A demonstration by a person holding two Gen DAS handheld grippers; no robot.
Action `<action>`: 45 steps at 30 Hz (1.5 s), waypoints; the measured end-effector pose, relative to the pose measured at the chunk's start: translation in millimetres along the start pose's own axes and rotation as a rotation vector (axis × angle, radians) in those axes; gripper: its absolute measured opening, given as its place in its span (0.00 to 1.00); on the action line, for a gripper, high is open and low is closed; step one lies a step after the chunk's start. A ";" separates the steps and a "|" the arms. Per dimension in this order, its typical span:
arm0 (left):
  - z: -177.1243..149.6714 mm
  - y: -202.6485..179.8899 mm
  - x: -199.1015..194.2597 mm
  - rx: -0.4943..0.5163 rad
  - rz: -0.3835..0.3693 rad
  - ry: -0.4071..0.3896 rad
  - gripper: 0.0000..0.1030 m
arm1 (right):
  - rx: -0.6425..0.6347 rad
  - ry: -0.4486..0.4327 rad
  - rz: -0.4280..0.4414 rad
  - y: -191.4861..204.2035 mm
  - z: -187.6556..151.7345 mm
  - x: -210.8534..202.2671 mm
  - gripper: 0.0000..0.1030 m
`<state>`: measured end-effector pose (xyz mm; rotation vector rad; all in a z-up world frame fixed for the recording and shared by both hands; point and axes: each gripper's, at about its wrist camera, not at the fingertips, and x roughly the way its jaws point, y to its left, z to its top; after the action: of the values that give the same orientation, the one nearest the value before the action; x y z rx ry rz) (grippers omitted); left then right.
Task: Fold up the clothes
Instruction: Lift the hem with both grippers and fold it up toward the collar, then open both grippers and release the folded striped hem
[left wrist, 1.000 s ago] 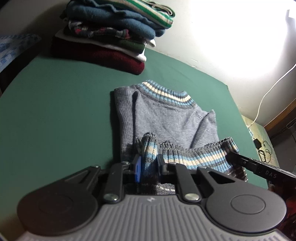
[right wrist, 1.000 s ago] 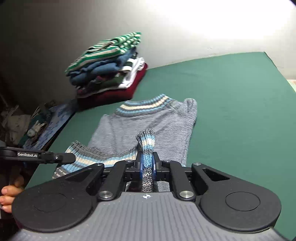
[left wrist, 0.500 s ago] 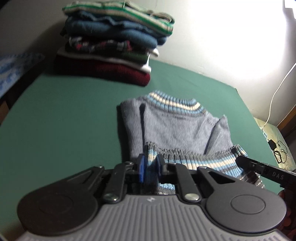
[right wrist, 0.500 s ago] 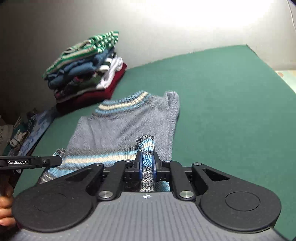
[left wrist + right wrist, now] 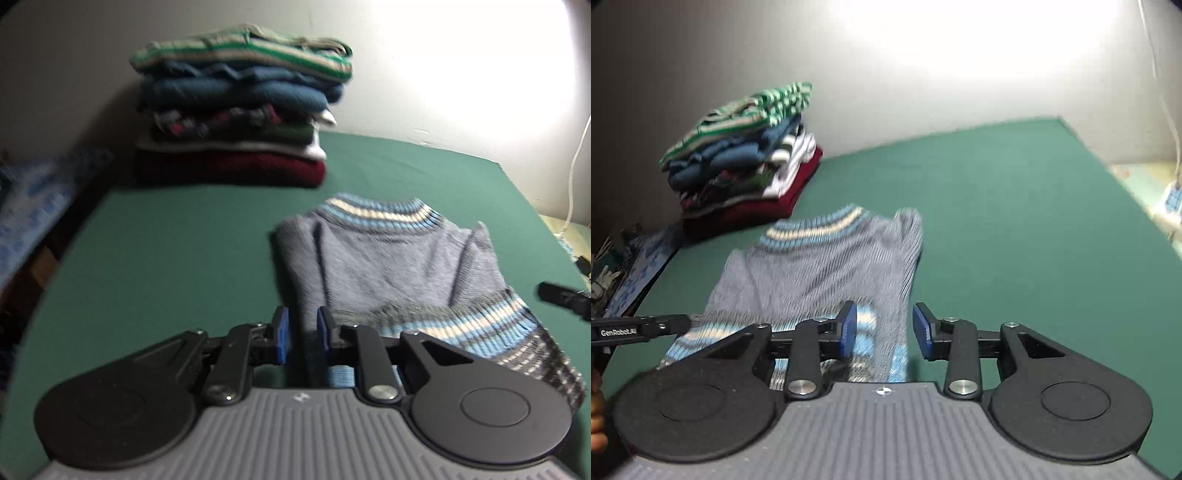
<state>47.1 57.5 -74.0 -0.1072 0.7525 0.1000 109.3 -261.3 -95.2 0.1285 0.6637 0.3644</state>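
Note:
A grey-blue knit sweater (image 5: 388, 258) (image 5: 820, 269) with a striped collar lies on the green table (image 5: 166, 240) (image 5: 1015, 221), its striped hem folded up over the body. My left gripper (image 5: 303, 334) is at the hem's left corner. Its jaws are opening, and the blue pads stand clear of the sweater edge seen between them. My right gripper (image 5: 884, 328) is over the hem's right corner with its jaws opening wide. The hem lies loose below the pads. Each gripper's finger shows at the edge of the other's view.
A stack of several folded clothes (image 5: 240, 107) (image 5: 746, 155) stands at the table's far left corner by the wall. Blue patterned cloth (image 5: 29, 206) lies off the left edge. A white cable (image 5: 576, 166) hangs at the right. A hand (image 5: 596, 424) shows at the lower left.
Both grippers held pinched folds of the striped hem before. Their jaws have now parted, the right much wider, and the hem has dropped onto the sweater. Both views have tilted upward.

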 end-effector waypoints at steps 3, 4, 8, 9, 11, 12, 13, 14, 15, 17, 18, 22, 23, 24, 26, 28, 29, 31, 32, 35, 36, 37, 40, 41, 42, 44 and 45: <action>4.3 -3.5 -27.0 0.012 -0.003 -0.061 0.20 | -0.063 -0.037 0.032 9.6 2.9 -14.3 0.27; 5.2 -8.5 -34.2 0.014 -0.037 -0.074 0.20 | -0.090 -0.034 0.051 15.1 2.7 -15.8 0.25; 0.0 -43.6 -31.5 0.067 -0.165 -0.052 0.37 | -0.220 -0.025 0.126 42.5 -5.3 -12.5 0.24; -3.1 -50.7 -22.4 0.069 -0.172 -0.028 0.38 | -0.248 -0.024 0.132 48.3 -7.3 -8.9 0.24; -9.7 -61.5 -3.6 0.071 -0.168 0.015 0.37 | -0.294 -0.027 0.125 57.0 -10.8 -0.3 0.24; -13.2 -64.4 5.2 0.076 -0.158 0.026 0.37 | -0.309 -0.018 0.119 59.3 -11.6 5.5 0.25; -16.7 -66.7 12.8 0.088 -0.145 0.031 0.37 | -0.316 0.005 0.111 59.1 -11.6 13.1 0.25; -20.6 -67.9 18.8 0.102 -0.129 0.032 0.42 | -0.319 0.025 0.100 57.7 -12.0 20.0 0.25; -24.1 -67.8 22.8 0.114 -0.122 0.023 0.46 | -0.317 0.032 0.090 54.6 -13.3 25.2 0.25; -29.7 -65.9 26.9 0.129 -0.115 -0.001 0.58 | -0.300 0.024 0.086 46.1 -16.4 30.9 0.27; -31.7 -64.8 28.0 0.136 -0.115 -0.014 0.58 | -0.287 0.016 0.083 42.2 -17.6 32.0 0.30; -34.3 -67.5 32.3 0.181 -0.111 -0.049 0.63 | -0.218 0.019 0.090 28.2 -18.7 38.6 0.31; -34.1 -67.6 33.9 0.184 -0.111 -0.054 0.64 | -0.229 0.015 0.088 28.5 -19.4 39.6 0.31; -33.3 -66.3 35.3 0.179 -0.115 -0.055 0.65 | -0.253 0.008 0.082 30.6 -20.7 40.2 0.31; -31.7 -62.6 36.8 0.172 -0.129 -0.054 0.65 | -0.261 -0.005 0.082 30.3 -22.7 39.9 0.31; -30.7 -60.1 35.2 0.174 -0.143 -0.050 0.65 | -0.224 -0.008 0.079 25.2 -20.0 36.0 0.31; -29.1 -60.4 31.7 0.185 -0.145 -0.046 0.64 | -0.207 -0.014 0.058 23.6 -17.6 30.7 0.30; -26.1 -60.9 23.3 0.203 -0.149 -0.045 0.56 | -0.189 -0.035 0.023 20.2 -13.4 17.7 0.28; -25.5 -60.9 15.0 0.206 -0.150 -0.060 0.55 | -0.202 -0.050 0.021 18.5 -12.1 8.2 0.28; -27.2 -59.3 -4.6 0.181 -0.181 -0.062 0.55 | -0.212 -0.058 0.071 14.2 -10.9 -19.7 0.28; -28.7 -58.7 -9.9 0.169 -0.192 -0.057 0.55 | -0.221 -0.052 0.092 16.1 -12.8 -26.7 0.27; -32.1 -58.7 -12.5 0.156 -0.199 -0.048 0.55 | -0.239 -0.044 0.109 19.8 -15.6 -32.5 0.26; -46.2 -58.9 -12.6 0.139 -0.204 -0.004 0.55 | -0.265 -0.005 0.149 28.7 -25.8 -40.0 0.25; -51.1 -57.9 -10.0 0.130 -0.205 0.013 0.56 | -0.266 0.010 0.163 30.9 -29.5 -41.0 0.25; -55.3 -56.9 -7.9 0.124 -0.204 0.025 0.57 | -0.266 0.030 0.169 32.2 -33.2 -40.7 0.25; -60.9 -55.6 -5.9 0.127 -0.199 0.023 0.62 | -0.255 0.076 0.161 30.5 -39.4 -36.9 0.24; -62.0 -55.6 -4.8 0.132 -0.198 0.021 0.63 | -0.243 0.099 0.153 27.8 -41.7 -34.6 0.24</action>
<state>8.8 -6.0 -112.2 -0.0572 0.7637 -0.1393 50.1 -248.3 -101.5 -0.0713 0.7039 0.5986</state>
